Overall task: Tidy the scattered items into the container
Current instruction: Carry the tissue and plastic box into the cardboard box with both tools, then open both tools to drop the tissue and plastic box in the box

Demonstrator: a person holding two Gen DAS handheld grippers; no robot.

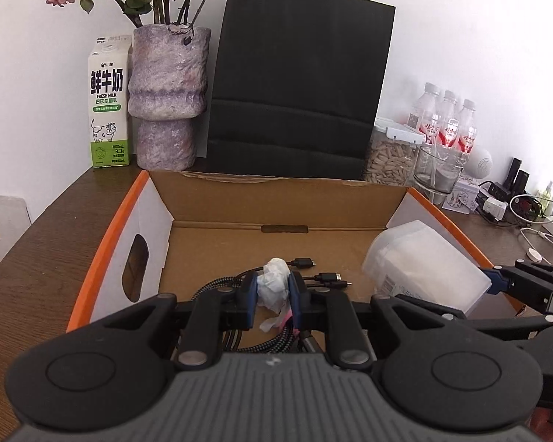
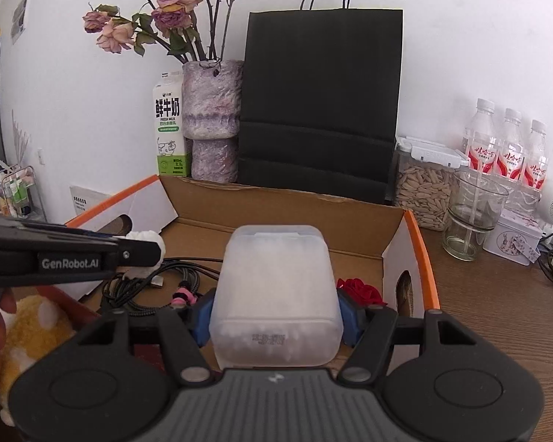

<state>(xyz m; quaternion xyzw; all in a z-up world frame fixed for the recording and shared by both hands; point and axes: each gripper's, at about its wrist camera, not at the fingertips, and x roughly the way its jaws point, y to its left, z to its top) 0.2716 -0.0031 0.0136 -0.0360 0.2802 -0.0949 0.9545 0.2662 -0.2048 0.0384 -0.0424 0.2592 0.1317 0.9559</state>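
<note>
The cardboard box point(image 1: 217, 199) sits open on the bench, brown inside with orange-edged white side flaps that have oval hand holes. A crumpled white tissue point(image 1: 274, 284) is pinched between the pads of the left claw point(image 1: 272, 291) above the box floor. Under it lies a tangle of braided black cables point(image 2: 143, 287) with loose plugs and a pink tie. A frosted plastic tub point(image 2: 276, 294), seemingly full of something white, is clamped in the right claw point(image 2: 276, 311) over the box's right side. A red fabric rose point(image 2: 359, 291) rests in the near right corner.
</note>
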